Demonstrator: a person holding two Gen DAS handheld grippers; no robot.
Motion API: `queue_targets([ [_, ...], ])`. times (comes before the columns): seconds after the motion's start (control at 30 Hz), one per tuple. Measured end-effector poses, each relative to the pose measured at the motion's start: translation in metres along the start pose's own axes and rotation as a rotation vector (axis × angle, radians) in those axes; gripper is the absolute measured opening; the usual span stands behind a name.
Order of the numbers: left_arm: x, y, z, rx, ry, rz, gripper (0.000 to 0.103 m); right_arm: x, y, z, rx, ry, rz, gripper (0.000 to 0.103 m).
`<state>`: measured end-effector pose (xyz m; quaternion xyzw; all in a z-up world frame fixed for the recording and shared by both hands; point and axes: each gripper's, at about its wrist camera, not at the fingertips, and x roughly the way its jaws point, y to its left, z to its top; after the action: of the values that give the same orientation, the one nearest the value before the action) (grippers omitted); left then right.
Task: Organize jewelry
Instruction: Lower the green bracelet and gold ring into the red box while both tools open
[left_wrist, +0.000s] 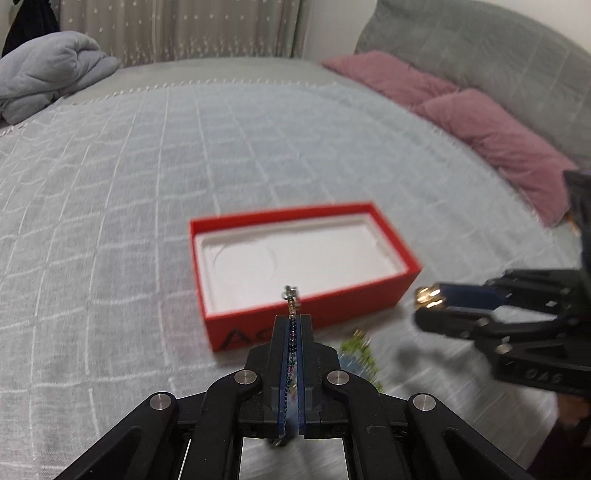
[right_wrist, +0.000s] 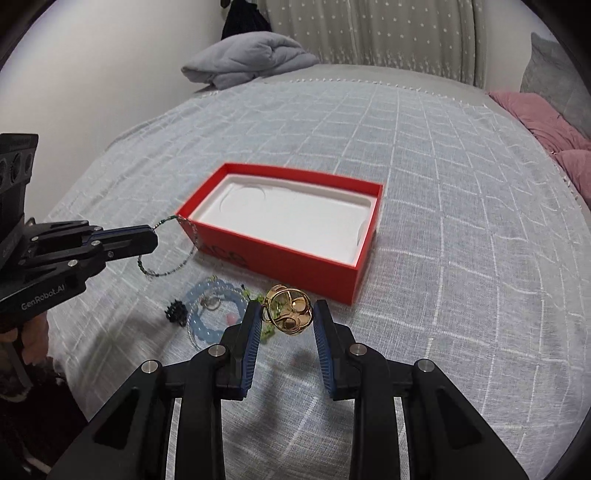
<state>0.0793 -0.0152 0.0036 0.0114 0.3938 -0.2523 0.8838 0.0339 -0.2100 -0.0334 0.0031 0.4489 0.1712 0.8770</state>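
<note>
Left wrist view: the left gripper (left_wrist: 294, 321) is pressed together on a thin beaded bracelet (left_wrist: 291, 302), tiny dark and metallic beads running up between its blue ribbed pads, held just in front of the red box (left_wrist: 314, 310). Black lettering on the box's near wall is partly hidden; only "A" reads clearly. Its white moulded insert (left_wrist: 295, 258) is smooth, with rounded corners. At right, the right gripper (left_wrist: 428, 304) has a gold ornament (left_wrist: 428, 295) between its tips. Everything sits on a grey bedspread (left_wrist: 129, 184) with a pale woven grid, pink pillows (left_wrist: 480, 122) along a quilted headboard.

Right wrist view: the right gripper (right_wrist: 288, 317) is spread around the gold openwork ornament (right_wrist: 290, 312); whether the pads touch it, I cannot tell. The left gripper (right_wrist: 153, 236), marked "GenRobot.AI", dangles the bracelet (right_wrist: 173, 251) as a loop beside the box (right_wrist: 295, 258). On the spread (right_wrist: 443, 258) lie a pale blue bead bracelet (right_wrist: 199, 314), a small black piece (right_wrist: 175, 312) and green beads (right_wrist: 245, 293). A folded grey blanket (right_wrist: 251, 59) rests before the star-dotted curtain (right_wrist: 369, 29).
</note>
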Motion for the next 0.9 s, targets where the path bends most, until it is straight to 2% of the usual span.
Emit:
queue_targets([
  [0.27, 0.009, -0.006, 0.026, -0.066, -0.093, -0.064, 0.0, 0.0, -0.009, 0.022, 0.05, -0.051, 0.004, 0.03],
  [0.43, 0.032, 0.007, 0.035, -0.149, -0.097, -0.127, 0.0, 0.011, -0.016, 0.033, 0.09, -0.062, -0.004, 0.03],
  [0.5, 0.049, 0.017, 0.033, -0.19, -0.07, -0.11, 0.0, 0.015, -0.019, 0.037, 0.099, -0.066, -0.003, 0.03],
  [0.67, 0.066, 0.03, 0.027, -0.209, -0.043, -0.03, 0.0, 0.027, -0.022, 0.045, 0.116, -0.064, -0.025, 0.03],
  [0.9, 0.074, 0.033, 0.023, -0.143, -0.04, 0.095, 0.0, 0.041, -0.019, 0.051, 0.102, -0.055, -0.053, 0.03],
])
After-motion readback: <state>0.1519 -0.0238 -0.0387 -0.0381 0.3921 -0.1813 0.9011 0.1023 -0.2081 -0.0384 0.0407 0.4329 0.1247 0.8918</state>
